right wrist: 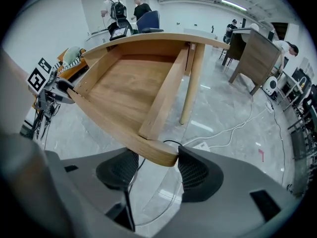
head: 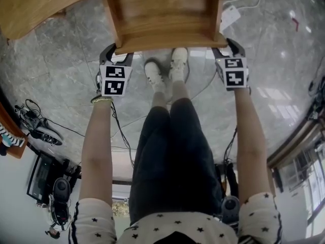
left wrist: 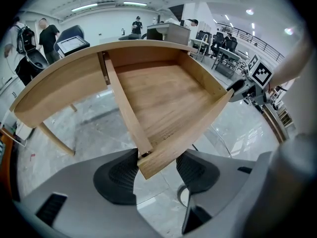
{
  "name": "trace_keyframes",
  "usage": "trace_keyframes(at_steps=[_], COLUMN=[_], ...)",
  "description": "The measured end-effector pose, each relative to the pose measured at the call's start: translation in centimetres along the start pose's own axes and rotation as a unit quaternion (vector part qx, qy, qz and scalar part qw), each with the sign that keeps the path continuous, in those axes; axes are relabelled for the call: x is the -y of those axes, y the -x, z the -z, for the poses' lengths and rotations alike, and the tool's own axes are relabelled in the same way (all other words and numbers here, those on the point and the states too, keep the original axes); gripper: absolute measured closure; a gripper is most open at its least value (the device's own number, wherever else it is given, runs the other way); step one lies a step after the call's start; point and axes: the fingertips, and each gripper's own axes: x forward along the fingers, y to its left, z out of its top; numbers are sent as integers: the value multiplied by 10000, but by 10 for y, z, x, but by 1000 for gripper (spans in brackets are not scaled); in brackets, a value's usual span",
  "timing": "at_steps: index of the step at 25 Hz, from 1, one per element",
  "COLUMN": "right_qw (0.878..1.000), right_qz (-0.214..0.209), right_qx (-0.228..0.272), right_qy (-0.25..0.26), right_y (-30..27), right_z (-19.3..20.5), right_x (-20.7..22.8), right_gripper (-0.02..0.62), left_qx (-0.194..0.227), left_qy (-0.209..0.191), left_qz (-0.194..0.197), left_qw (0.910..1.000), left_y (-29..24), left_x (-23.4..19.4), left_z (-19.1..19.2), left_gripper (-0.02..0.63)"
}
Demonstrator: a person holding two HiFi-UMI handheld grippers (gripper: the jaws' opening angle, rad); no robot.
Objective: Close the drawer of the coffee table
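Observation:
The coffee table's wooden drawer [head: 162,14] stands pulled out from under the curved tabletop [head: 30,4], and it is empty. My left gripper [head: 116,55] is at the left end of the drawer front. In the left gripper view that gripper [left wrist: 157,175] is open, with the front's corner [left wrist: 153,162] between its pads. My right gripper [head: 228,47] is at the right end of the drawer front. In the right gripper view that gripper [right wrist: 158,172] is open too, and the rounded corner [right wrist: 161,155] lies against its right pad. Each gripper view also shows the other gripper, the right gripper [left wrist: 247,86] and the left gripper [right wrist: 49,86].
The person's white shoes [head: 167,67] stand on the grey marble floor just below the drawer. A white power strip [head: 229,17] and cables lie to the right. A table leg [right wrist: 193,83] stands beside the drawer. Black gear and cables [head: 38,126] sit at left.

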Motion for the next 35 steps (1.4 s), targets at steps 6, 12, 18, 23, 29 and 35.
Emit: trace_keyframes(at_steps=[6,12,18,23,29,35], right_qw=[9999,9998,9995,9994,9992,9992], right_qz=[-5,-29,-150,-162,-192,-194], right_qx=[-128,-209,-280,-266,-312,-305], right_qy=[12,22,-62,-140,-169,-162], right_y=[4,4,4,11,17,31], right_z=[-2,-1,5,2,0,-8], right_x=[0,0,-4,-6,-6,-5], right_gripper=[334,336,339,339,341,342], left_qx=[-239,-319,-384,-491,-575,-498], left_qy=[27,31,-71,-23,51,-6], left_qz=[-12,-46,-46,-21,1,3], left_qw=[9997,9995,9992,9988,9983,9988], left_y=[3,4,3,11,18,30], left_x=[0,-1,-2,-3,-2,-5], left_z=[5,4,1,1,-2,-11], left_gripper=[367,367,368,368,368,368])
